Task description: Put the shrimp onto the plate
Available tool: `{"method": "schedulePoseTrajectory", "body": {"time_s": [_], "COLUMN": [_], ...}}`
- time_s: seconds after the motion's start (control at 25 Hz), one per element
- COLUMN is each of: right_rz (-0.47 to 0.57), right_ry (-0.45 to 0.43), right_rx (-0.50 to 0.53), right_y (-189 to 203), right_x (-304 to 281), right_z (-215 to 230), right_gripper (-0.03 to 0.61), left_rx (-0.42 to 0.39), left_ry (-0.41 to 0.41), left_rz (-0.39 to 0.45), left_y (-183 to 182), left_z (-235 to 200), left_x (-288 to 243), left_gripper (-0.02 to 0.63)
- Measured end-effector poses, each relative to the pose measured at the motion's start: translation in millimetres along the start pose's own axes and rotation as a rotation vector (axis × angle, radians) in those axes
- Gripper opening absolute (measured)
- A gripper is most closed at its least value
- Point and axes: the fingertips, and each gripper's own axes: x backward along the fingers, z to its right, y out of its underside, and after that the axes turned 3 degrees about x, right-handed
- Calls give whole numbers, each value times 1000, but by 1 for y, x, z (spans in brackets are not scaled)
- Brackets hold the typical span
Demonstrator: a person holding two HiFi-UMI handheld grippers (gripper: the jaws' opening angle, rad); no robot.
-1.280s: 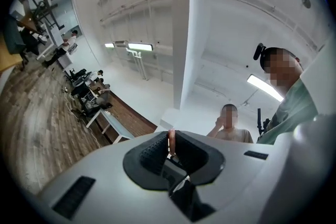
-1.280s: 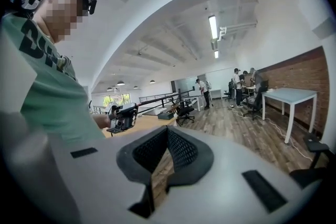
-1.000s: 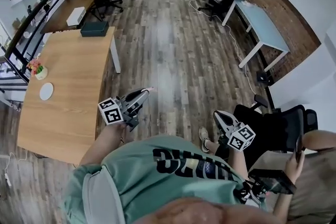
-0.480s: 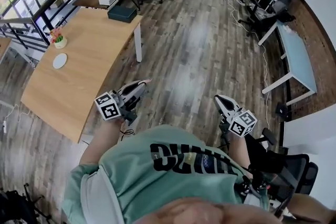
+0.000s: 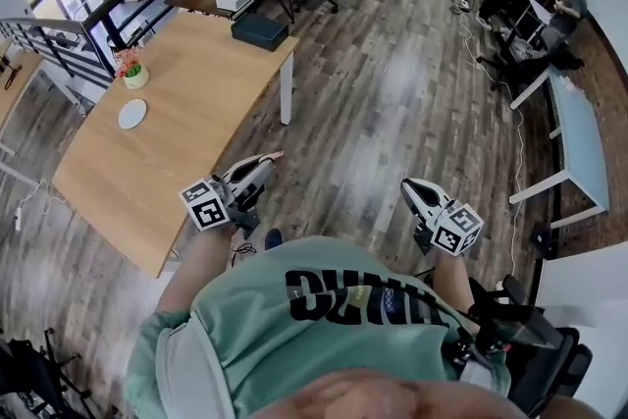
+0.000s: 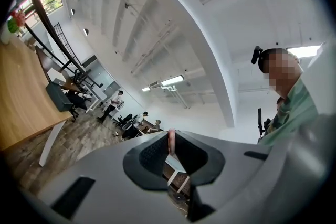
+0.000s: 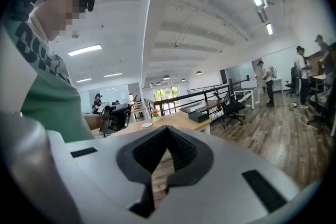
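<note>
The left gripper [image 5: 267,160] pinches the shrimp [image 6: 170,140] only at its tips and the plate [image 5: 132,114] lies well apart at ten o'clock on the tabletop [image 5: 196,83], so a jolt could drop it onto the floor [image 5: 373,113]; the right gripper [image 7: 167,129] is pressed together, empty.

Matt wooden table [image 5: 186,103], glossy wood-plank floor [image 5: 373,93], smooth white plate [image 5: 132,114]
</note>
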Motion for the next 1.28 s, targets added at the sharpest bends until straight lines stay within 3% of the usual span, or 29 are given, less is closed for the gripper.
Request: {"method": "schedulePoseTrajectory", "body": {"time_s": [0.28,0.48,0.8,1.28], "right_rz": [-2,-3,-39,-59], "right_ry": [21,-20,-155,-439], "right_rx": [67,99,110,94], "right_y": [-43,-72,-91,-88], "right_x": [-108,-197,-312,-446], "right_z": [24,25,30,59], "right_gripper": [6,6,6,6], "left_rx": [-36,-63,-80,-133], "left_ry": [60,44,-82,-337], "left_rz": [41,83,169,266], "left_y": [-88,-150,-204,-227], "left_z": [-88,-144,-206,-252], "left_x": [-2,23,75,113], "left_gripper": [40,40,40,40]}}
